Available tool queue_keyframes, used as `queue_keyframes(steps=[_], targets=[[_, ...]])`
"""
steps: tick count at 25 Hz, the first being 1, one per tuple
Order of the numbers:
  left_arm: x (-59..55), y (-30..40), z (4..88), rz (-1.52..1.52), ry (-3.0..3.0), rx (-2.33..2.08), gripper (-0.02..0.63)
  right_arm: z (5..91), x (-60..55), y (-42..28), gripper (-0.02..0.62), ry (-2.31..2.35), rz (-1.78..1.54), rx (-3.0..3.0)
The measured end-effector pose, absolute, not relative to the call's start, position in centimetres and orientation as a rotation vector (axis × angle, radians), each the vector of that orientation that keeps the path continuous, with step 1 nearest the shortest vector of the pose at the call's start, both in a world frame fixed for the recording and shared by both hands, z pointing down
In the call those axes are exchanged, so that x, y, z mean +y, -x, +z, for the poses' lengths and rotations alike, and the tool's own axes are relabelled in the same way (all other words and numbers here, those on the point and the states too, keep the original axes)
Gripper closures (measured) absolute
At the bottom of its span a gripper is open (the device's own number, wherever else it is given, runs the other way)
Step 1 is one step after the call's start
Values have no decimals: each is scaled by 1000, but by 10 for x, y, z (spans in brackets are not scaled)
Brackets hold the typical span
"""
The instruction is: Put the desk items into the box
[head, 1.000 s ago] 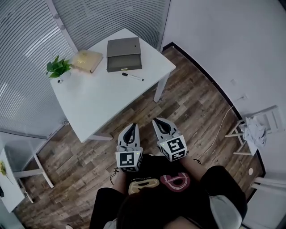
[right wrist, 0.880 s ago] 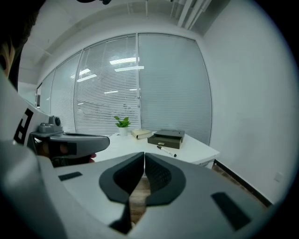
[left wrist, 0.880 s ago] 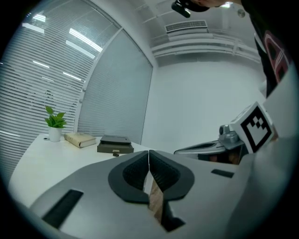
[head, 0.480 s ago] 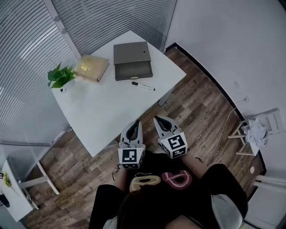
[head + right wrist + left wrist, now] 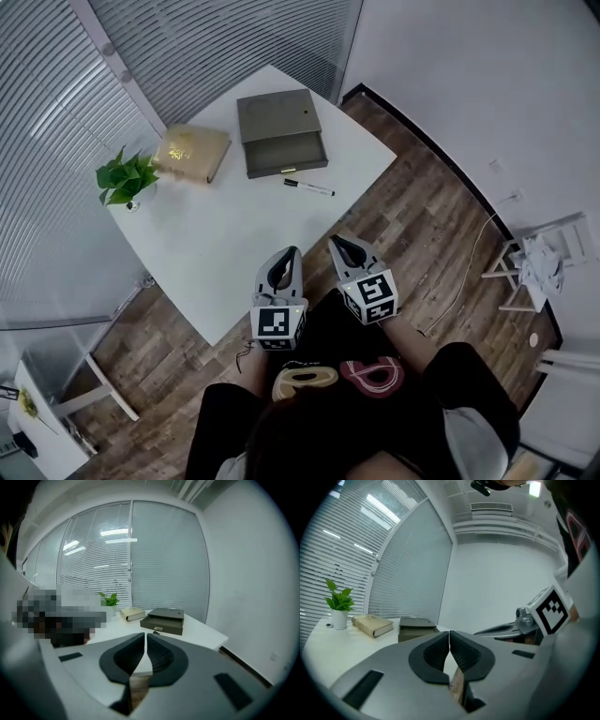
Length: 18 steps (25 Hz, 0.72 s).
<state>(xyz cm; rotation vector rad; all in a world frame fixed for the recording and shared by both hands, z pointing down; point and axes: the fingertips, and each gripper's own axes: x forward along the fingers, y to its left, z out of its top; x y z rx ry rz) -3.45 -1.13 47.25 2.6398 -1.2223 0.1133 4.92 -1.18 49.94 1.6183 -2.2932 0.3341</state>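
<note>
A grey-brown box [image 5: 279,131] with its drawer pulled out stands at the far side of the white table [image 5: 225,244]; it also shows in the right gripper view [image 5: 165,619] and the left gripper view [image 5: 415,626]. A black-and-white marker [image 5: 308,187] lies in front of the drawer. A tan book [image 5: 191,152] rests left of the box. My left gripper [image 5: 292,251] and right gripper [image 5: 335,241] hover at the table's near edge, both shut with nothing between the jaws.
A small potted plant [image 5: 127,180] stands at the table's left corner. Slatted blinds [image 5: 187,47] run behind the table. A white rack with cloth [image 5: 544,267] is at the far right on the wood floor. Another white table corner [image 5: 37,427] shows lower left.
The view has shifted closer to the table, so the box, pen and book sit lower in the frame. Both grippers stayed shut and moved slightly forward toward the table's edge.
</note>
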Motion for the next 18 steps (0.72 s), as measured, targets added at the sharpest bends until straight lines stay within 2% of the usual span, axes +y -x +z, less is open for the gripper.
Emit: queue_keyframes(steps=[13, 18], targets=[[-39, 45, 489, 171, -2527, -1336, 588, 502, -52, -47, 547, -1517, 352, -2333], [-61, 45, 490, 153, -2476, -1391, 588, 505, -78, -51, 453, -1437, 335, -2324]])
